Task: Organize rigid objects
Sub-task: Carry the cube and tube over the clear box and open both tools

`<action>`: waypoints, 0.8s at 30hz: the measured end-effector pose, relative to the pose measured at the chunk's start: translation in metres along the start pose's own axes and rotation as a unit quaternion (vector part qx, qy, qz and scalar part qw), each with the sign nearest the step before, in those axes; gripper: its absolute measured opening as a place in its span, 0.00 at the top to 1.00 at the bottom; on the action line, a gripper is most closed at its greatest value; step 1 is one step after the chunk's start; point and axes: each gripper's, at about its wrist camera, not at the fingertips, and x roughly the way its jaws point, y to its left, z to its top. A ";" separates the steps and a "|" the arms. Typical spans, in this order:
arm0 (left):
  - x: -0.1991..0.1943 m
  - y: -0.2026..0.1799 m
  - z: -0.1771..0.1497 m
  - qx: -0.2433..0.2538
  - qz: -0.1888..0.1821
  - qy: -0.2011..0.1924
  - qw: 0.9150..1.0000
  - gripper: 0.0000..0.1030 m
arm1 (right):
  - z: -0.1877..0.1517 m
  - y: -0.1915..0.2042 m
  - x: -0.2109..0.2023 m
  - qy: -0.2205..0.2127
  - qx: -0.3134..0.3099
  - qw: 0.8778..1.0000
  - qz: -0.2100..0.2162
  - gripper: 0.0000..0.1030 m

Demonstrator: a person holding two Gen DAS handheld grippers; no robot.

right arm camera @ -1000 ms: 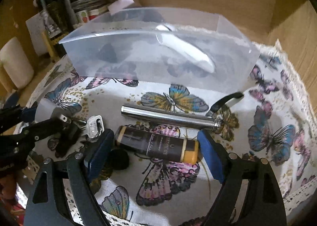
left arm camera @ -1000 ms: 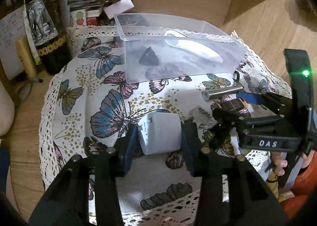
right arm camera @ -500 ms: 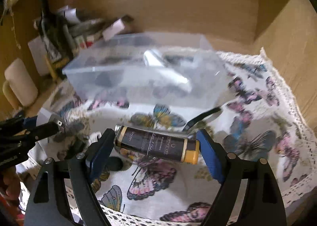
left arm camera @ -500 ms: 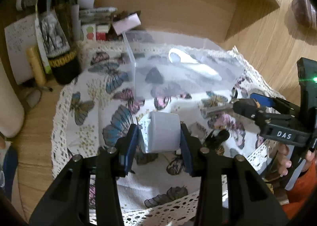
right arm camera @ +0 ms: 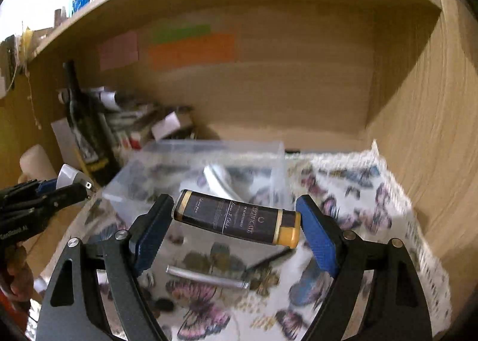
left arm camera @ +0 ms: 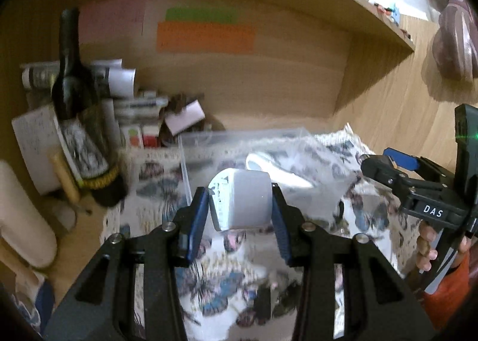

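Observation:
My left gripper is shut on a white plug adapter and holds it in the air in front of the clear plastic box. My right gripper is shut on a dark tube with a yellow cap, held lengthwise above the butterfly cloth, near the clear box. A white curved object lies inside the box. A silver metal cylinder and a thin black piece lie on the cloth below the tube. The left gripper with the adapter shows at the left in the right wrist view.
A dark wine bottle stands at the back left among papers and small boxes. A cream roll lies at the far left. Wooden walls and a shelf enclose the space. Small dark items lie on the cloth's near side.
Both grippers have risen from the cloth with their objects, the left with the adapter, the right with the tube. The silver cylinder stays on the cloth.

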 end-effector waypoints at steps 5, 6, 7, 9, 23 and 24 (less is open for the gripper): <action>0.017 -0.002 0.021 0.000 0.013 0.002 1.000 0.60 | 0.017 -0.008 0.015 -0.011 -0.014 1.000 0.003 0.20; 0.022 -0.002 0.023 0.000 0.015 0.005 1.000 0.60 | 0.021 -0.010 0.023 -0.006 -0.016 1.000 0.006 0.20; 0.028 -0.002 0.025 0.001 0.017 0.009 1.000 0.60 | 0.023 -0.011 0.028 -0.002 -0.017 1.000 0.007 0.20; 0.042 -0.002 0.029 -0.002 0.019 0.023 1.000 0.60 | 0.026 -0.012 0.041 0.009 -0.020 1.000 0.015 0.20; 0.122 0.000 0.015 -0.001 0.002 0.127 0.992 0.60 | 0.006 0.025 0.110 0.110 -0.037 0.992 0.055 0.20; 0.125 0.000 0.014 0.000 0.001 0.131 0.991 0.60 | 0.005 0.025 0.113 0.115 -0.036 0.991 0.056 0.20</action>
